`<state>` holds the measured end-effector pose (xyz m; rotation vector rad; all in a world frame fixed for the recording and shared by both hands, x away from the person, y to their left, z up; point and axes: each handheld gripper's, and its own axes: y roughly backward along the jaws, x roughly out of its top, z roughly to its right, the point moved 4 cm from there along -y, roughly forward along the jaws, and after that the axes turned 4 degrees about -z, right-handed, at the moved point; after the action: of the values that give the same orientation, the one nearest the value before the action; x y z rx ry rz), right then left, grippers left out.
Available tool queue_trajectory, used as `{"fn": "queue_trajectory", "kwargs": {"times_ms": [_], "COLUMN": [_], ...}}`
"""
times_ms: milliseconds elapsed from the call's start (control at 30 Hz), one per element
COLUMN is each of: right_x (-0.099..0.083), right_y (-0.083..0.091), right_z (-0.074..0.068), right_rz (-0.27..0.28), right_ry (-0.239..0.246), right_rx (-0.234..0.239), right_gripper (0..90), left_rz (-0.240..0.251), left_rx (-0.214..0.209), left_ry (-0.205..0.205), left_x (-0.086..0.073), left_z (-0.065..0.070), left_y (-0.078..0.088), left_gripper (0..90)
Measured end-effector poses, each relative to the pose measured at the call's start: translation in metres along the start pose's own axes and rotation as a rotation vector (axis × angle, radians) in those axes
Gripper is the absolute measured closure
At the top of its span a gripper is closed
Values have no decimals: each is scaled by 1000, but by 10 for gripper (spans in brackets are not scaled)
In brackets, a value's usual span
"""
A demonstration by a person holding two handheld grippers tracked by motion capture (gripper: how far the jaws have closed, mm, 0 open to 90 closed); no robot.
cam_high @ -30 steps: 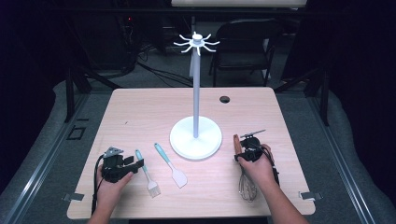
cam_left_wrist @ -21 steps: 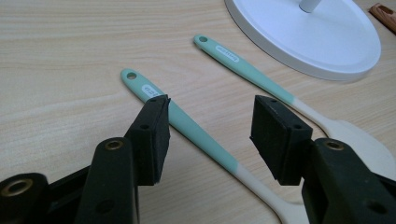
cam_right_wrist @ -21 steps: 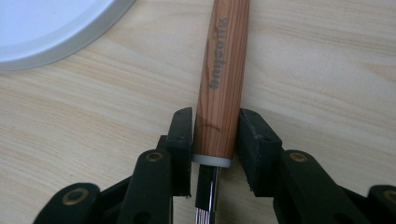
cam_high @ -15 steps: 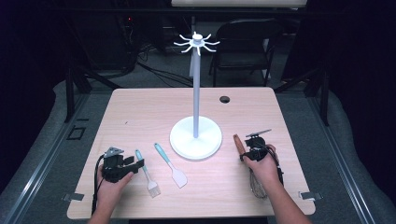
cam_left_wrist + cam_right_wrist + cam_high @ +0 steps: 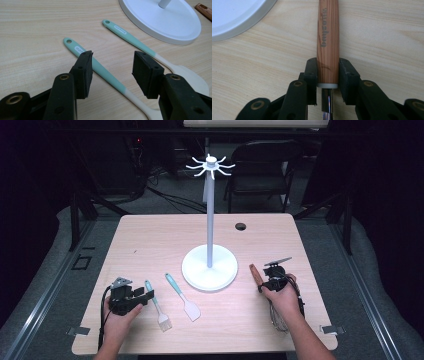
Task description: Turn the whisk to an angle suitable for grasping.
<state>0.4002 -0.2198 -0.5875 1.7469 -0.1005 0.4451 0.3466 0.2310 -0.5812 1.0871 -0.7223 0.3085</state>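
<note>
Right gripper [image 5: 327,72] has just been closing and its pads now sit tight on both sides of the whisk's [image 5: 277,315] wooden handle [image 5: 327,37], which lies flat on the table [image 5: 150,240] just right of the white stand base [image 5: 210,270]. Left gripper [image 5: 112,72] has narrowed a bit but is wide apart, low over the brush [image 5: 100,67] with nothing pinched; a spatula [image 5: 135,42] lies next to it.

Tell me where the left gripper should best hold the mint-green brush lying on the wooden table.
Probably mid-handle on the mint-green brush, from above: the handle lies flat, slim and straight between the left gripper's open pads, which have just been closing, clear of the mint-green spatula.
</note>
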Motion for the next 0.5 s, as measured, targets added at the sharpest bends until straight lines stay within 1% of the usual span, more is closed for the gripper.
{"fn": "queue_trajectory", "kwargs": {"times_ms": [100,167,200,233,267,300,333,400,433,500], "right_x": [0,0,0,0,0,0,-1,-1,-2,-3], "right_y": [3,7,8,11,12,14,17,21,24,29], "right_z": [-2,-3,-5,-6,-8,-10,-12,-16,-19,-24], "right_rz": [21,30,43,52,67,78,98,125,142,170], "right_ry": [0,17,16,26,34,45,59,85,91,111], "right_rx": [6,8,13,20,39,48,52,62,67,85], "right_gripper": [707,707,708,708,708,708,708,708,708,709], "left_rz": [12,14,15,17,-2,16,11,18,27,24], "left_rx": [1,0,-5,-12,-15,-11,-12,-14,-12,-15], "left_ry": [1,-1,1,-2,-11,-6,-11,-17,-20,-23], "left_x": [0,0,0,0,0,0,0,1,1,1], "left_z": [0,1,1,2,2,4,5,7,8,10], "left_y": [0,0,1,0,1,0,0,0,0,1], "left_gripper": [504,505,507,509,514,516,519,521,521,521]}}
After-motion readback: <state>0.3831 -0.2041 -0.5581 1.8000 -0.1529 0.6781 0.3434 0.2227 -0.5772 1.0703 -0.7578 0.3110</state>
